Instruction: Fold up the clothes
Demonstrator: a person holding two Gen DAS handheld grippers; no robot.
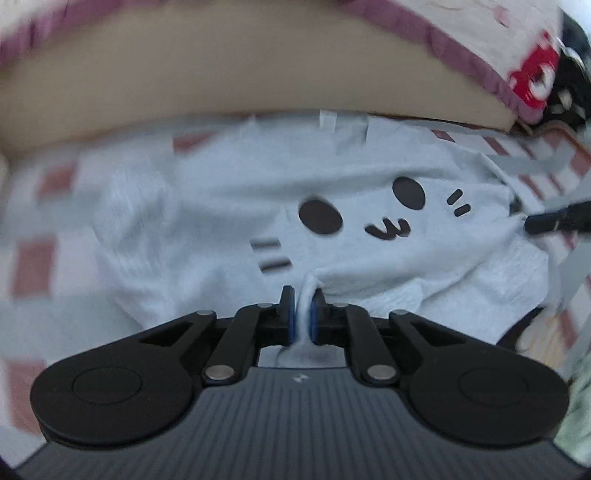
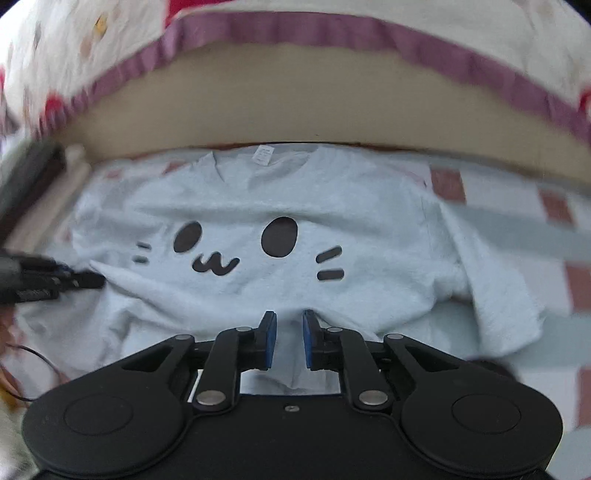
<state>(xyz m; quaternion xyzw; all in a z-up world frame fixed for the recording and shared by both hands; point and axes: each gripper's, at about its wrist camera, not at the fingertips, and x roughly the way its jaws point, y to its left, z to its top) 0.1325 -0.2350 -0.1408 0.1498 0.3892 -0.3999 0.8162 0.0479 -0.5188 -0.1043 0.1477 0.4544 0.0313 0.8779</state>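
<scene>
The left hand-held gripper (image 1: 303, 295) pinches a bunched fold of the shirt (image 1: 207, 221) hem between its blue pads. The right hand-held gripper (image 2: 290, 325) stands slightly spread at the hem, its pads not pressing on cloth. The shirt, pale grey with a cat face (image 2: 240, 251), lies front up and rumpled on a checked sheet (image 2: 517, 206), its collar toward the tan board (image 2: 295, 107). Past the board lies a purple-edged quilt (image 2: 332, 29).
</scene>
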